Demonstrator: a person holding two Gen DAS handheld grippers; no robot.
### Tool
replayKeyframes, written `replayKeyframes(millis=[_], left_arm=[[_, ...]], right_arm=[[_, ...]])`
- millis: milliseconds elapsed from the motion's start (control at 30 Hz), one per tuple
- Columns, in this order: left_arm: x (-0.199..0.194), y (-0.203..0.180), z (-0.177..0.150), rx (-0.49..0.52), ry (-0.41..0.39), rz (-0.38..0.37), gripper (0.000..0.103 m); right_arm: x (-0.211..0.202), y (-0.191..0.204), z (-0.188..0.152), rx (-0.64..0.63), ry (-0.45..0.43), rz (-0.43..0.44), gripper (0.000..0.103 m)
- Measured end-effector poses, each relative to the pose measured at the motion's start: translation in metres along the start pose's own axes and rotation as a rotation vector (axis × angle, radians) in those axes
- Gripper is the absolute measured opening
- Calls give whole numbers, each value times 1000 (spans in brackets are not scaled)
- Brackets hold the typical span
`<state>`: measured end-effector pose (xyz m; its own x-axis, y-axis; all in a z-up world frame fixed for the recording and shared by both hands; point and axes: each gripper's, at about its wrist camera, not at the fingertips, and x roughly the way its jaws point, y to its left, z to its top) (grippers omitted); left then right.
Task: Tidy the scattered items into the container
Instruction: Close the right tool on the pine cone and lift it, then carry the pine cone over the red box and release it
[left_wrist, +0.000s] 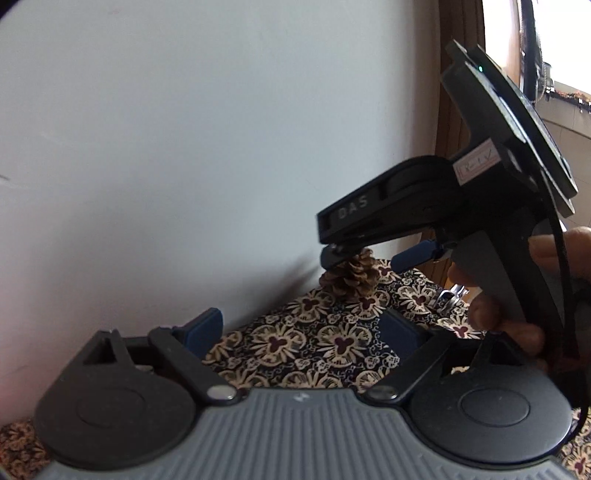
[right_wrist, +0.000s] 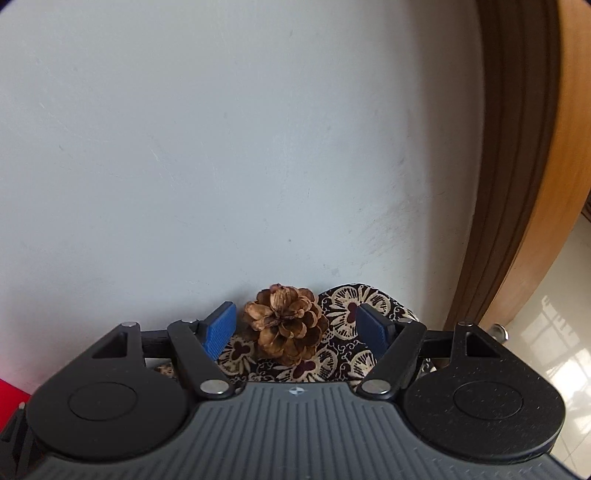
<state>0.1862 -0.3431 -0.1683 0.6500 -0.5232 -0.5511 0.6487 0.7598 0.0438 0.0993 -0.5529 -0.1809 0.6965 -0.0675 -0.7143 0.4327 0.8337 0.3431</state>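
Note:
A brown pine cone (right_wrist: 286, 325) sits on the flower-patterned cloth (right_wrist: 347, 302) against the pale wall. My right gripper (right_wrist: 297, 328) is open, its blue pads on either side of the cone, not touching it. In the left wrist view the same cone (left_wrist: 351, 277) lies under the right gripper (left_wrist: 384, 256), which hangs over it with its pads apart. My left gripper (left_wrist: 299, 328) is open and empty, low over the cloth, nearer than the cone. No container is in view.
The wall (right_wrist: 221, 147) stands right behind the cone. A brown wooden door frame (right_wrist: 517, 184) rises at the right, with tiled floor (right_wrist: 554, 350) beyond the table's right edge. A small metal thing (left_wrist: 448, 295) lies on the cloth at the right.

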Motion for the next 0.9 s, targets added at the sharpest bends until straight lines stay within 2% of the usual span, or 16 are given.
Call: replayKeyframes(millis=[33,100,167,333,433,600,700,767,800,833,900], left_arm=[[9,0,-1,-6,3,-14,94],[24,3,-4,-26,1,-63,96],[11,6,-4,-31,-15,-102,100],[3,3,-16,11,-46,-185,103],[-6,0,-26,62,-67,-176,102],[-24,0,-45,105,-44,-205,100],[-38,1,-60,120,-17,-221,84],[-47,2,-70,120,16,-228,64],[-53,3,-76,120,33,-224,58],[-60,3,-81,120,41,-216,54],[-79,6,-87,106,30,-188,54]], right_arm=[[4,1,-1,-6,10,8,73],[8,2,-3,-16,24,27,66],[4,-1,-4,0,42,69,59],[-13,0,-16,1,113,150,59],[-28,1,-32,3,160,224,59],[-52,13,-62,-3,270,390,59],[-63,27,-81,-43,324,437,59],[-60,32,-91,-79,347,437,59],[-58,34,-96,-97,357,434,59],[-59,37,-100,-119,361,427,59],[-61,46,-109,-152,368,426,59]])
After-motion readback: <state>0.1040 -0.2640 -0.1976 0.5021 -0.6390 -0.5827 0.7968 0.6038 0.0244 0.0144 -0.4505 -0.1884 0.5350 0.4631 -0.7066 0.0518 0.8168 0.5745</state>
